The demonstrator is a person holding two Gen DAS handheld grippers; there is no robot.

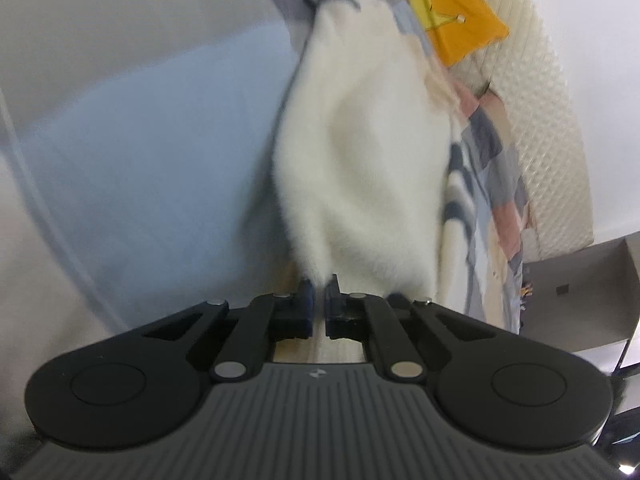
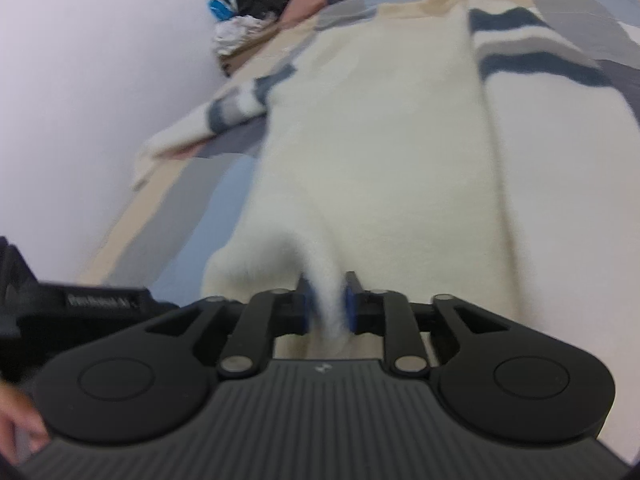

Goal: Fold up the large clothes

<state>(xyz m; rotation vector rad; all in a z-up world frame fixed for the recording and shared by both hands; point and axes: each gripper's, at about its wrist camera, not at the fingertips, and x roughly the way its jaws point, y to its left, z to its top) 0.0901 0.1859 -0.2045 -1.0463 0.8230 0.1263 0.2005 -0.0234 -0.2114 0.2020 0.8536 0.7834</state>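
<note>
Both grippers first, since that's what we're driving: our left gripper (image 1: 319, 294) has its jaws clamped nearly together at 6 o'clock in its own view, pinching a thin point of the white fuzzy sweater (image 1: 360, 160), which fans out from the pads up toward 12 o'clock. Our right gripper (image 2: 327, 304) sits at 6 o'clock in the right wrist view with its jaws parted a bit and a thick fold of the same sweater (image 2: 384, 140) running down between the blue pads (image 2: 306, 308); the fold fills the gap, though the blur means we can't tell for sure whether the pads are really pressing on it

Going from big to small, the patchwork bedspread (image 2: 192, 200) in blue, grey, pink and cream blocks takes up most of the surface, and the sweater lies spread over it, filling the centre of the right view out to 3 o'clock. One sleeve with navy and grey stripes (image 2: 236, 108) sticks out toward 10 o'clock, and another striped band (image 2: 532, 52) shows around 1 o'clock. An orange-yellow pillow (image 1: 452, 20) is up at 1 o'clock in the left view, next to a cream quilted headboard (image 1: 552, 120) around 2 o'clock. At 11 o'clock in the right view there's a small heap of dark and light clothes (image 2: 248, 12) against the wall. Tiny bit of a hand (image 2: 18, 424) at 8 o'clock
</note>
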